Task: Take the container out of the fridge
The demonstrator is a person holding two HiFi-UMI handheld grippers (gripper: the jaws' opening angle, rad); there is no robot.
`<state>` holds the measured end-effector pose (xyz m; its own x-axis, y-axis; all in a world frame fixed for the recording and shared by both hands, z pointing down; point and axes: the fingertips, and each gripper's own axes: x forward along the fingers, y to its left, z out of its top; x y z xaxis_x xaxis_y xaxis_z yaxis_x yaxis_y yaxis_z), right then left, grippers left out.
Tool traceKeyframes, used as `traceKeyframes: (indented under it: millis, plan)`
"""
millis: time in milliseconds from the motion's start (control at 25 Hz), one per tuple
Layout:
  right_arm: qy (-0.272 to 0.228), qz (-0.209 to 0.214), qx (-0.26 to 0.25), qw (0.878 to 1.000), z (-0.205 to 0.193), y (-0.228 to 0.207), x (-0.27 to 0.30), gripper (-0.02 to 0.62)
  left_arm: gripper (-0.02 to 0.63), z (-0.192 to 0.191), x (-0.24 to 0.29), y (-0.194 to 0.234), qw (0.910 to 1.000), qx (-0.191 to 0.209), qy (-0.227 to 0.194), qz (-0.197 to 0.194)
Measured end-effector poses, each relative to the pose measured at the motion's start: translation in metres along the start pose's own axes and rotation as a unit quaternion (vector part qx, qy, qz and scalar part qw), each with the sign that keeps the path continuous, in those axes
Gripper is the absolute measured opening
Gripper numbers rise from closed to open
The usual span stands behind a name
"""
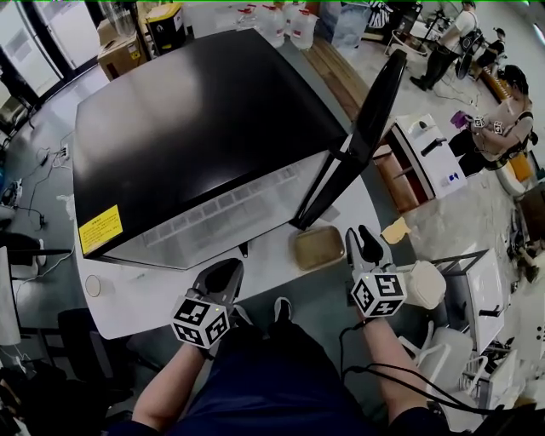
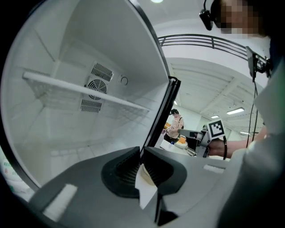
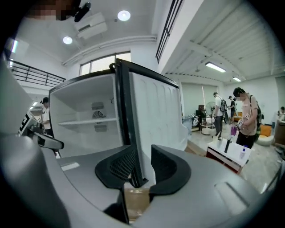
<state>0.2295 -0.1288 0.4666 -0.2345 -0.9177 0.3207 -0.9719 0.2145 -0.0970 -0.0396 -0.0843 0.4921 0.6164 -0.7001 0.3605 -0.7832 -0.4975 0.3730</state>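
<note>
The black fridge (image 1: 196,128) stands on a white platform (image 1: 128,298) with its door (image 1: 362,128) swung open to the right. A tan, shallow rectangular container (image 1: 317,247) lies on the platform just outside the fridge, under the door's lower corner. My right gripper (image 1: 364,241) is open and empty, just right of the container, which shows below its jaws (image 3: 136,200). My left gripper (image 1: 226,272) is shut, left of the container, and points into the white interior, where a wire shelf (image 2: 84,91) is bare.
A white cabinet (image 1: 430,153) stands right of the door, with a person (image 1: 502,128) behind it and others further back. Water jugs (image 1: 289,25) and a cardboard box (image 1: 119,51) sit behind the fridge. A white bucket (image 1: 426,285) is by my right hand.
</note>
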Motion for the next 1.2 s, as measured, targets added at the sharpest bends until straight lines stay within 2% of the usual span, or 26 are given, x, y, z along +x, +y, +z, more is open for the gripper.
traceKeyframes:
  millis: [160,400,560,680,920,1200]
  plan:
    - [-0.042,0.037,-0.013,0.998,0.035,0.047,-0.003,0.090,0.008,0.033,-0.012,-0.003,0.9990,0.014,-0.043,0.000]
    - [-0.084,0.074,-0.042,0.993,0.072,0.102,-0.012,0.081,0.008,0.070,-0.034,-0.003,0.9958,0.001,-0.092,0.007]
    - [-0.098,0.101,-0.043,0.989,0.084,0.123,-0.018,0.035,0.008,0.088,-0.045,-0.006,0.9930,0.026,-0.114,0.017]
    - [-0.107,0.107,-0.048,0.987,0.088,0.130,-0.021,0.029,0.008,0.094,-0.048,-0.009,0.9914,0.044,-0.121,0.023]
    - [-0.108,0.079,-0.057,0.989,0.088,0.117,-0.026,0.009,0.006,0.097,-0.048,-0.013,0.9892,0.064,-0.129,0.027]
    - [-0.133,0.092,-0.051,0.986,0.098,0.120,-0.033,0.009,0.006,0.104,-0.048,-0.019,0.9879,0.067,-0.138,0.023]
